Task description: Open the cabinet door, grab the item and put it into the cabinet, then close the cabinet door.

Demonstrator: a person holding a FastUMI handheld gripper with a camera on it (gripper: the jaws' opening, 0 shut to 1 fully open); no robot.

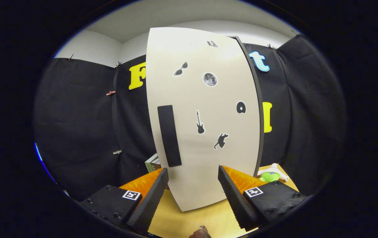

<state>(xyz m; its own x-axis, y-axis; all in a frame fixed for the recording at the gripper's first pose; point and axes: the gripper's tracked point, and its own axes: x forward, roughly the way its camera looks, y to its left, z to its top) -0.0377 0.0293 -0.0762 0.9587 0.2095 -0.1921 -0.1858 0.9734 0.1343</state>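
Cabinet [205, 132] dead ahead, standing upright on the wooden surface [202, 221], its pale door [202, 99] shut and facing the gripper [192, 191]. The jaws stand wide apart with nothing between them, one finger either side of the door's lower part and just short of it.

The door looks like a stiff, flat panel, light enough to swing, smooth and probably slippery on its face, so the bare panel is a poor place to pinch. The black handle [169, 135] is the spot: a long dark strip near the door's left edge, just above the left finger. Its long axis runs vertical, matching the door, which is taller than wide. With the handle on the left and a dark cabinet edge showing down the right side, I'd judge the hinges sit on the right and the door swings open from the left.

A green soft toy [269, 175] lies on the surface near its far right corner, beside the cabinet and beyond the right finger; likely the item, squashy and light, easy to squeeze. A boxed thing [152, 162] peeks out at the cabinet's left. A fingertip [201, 231] shows at the surface's near edge.
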